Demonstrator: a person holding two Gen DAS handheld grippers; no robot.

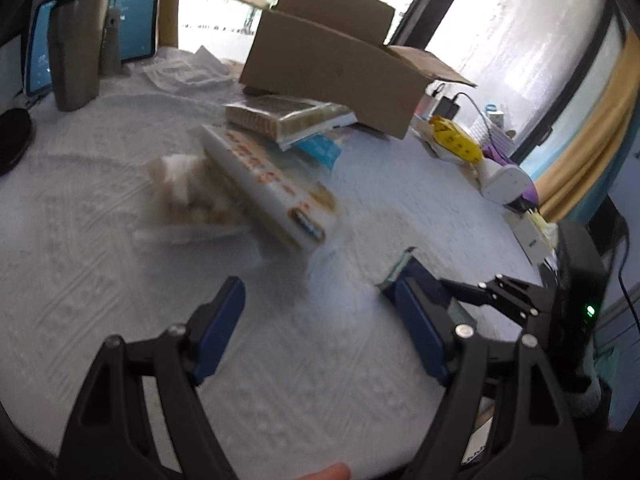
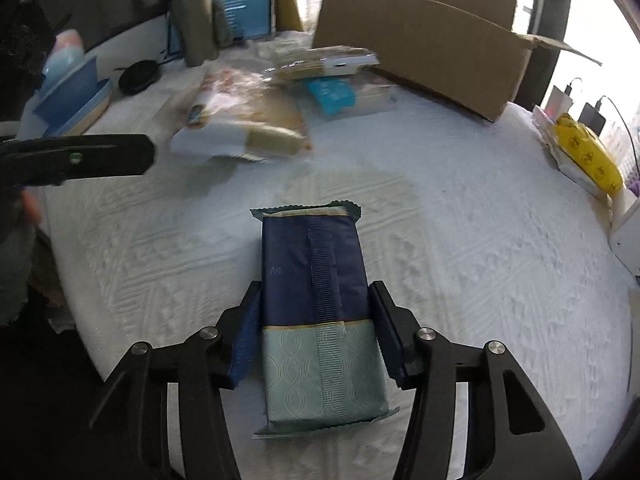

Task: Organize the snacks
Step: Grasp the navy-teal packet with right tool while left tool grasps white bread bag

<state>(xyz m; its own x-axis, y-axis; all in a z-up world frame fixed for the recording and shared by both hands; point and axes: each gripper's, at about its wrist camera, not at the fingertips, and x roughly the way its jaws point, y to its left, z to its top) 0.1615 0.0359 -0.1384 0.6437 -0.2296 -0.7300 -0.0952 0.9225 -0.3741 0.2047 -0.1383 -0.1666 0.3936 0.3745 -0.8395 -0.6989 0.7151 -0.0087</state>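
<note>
A dark blue and pale teal snack packet (image 2: 316, 280) lies flat on the white textured tablecloth (image 2: 460, 260). My right gripper (image 2: 316, 288) straddles it with both pads against its long sides. My left gripper (image 1: 320, 292) hovers open over bare cloth with nothing between its fingers; one black finger of it also shows in the right wrist view (image 2: 80, 156). Ahead lies a pile of snacks: a long white packet with orange print (image 1: 268, 184), a clear bag of pastries (image 1: 188, 196), a brown-topped biscuit box (image 1: 280, 114) and a teal packet (image 1: 320, 148).
An open cardboard box (image 1: 332, 64) stands behind the pile. A metal tumbler (image 1: 74, 48) and two lit tablets (image 1: 136, 20) are at the back left, with a black round disc (image 1: 12, 140) nearby. A yellow packet (image 1: 456, 140), chargers and a white device (image 1: 504, 180) line the right edge.
</note>
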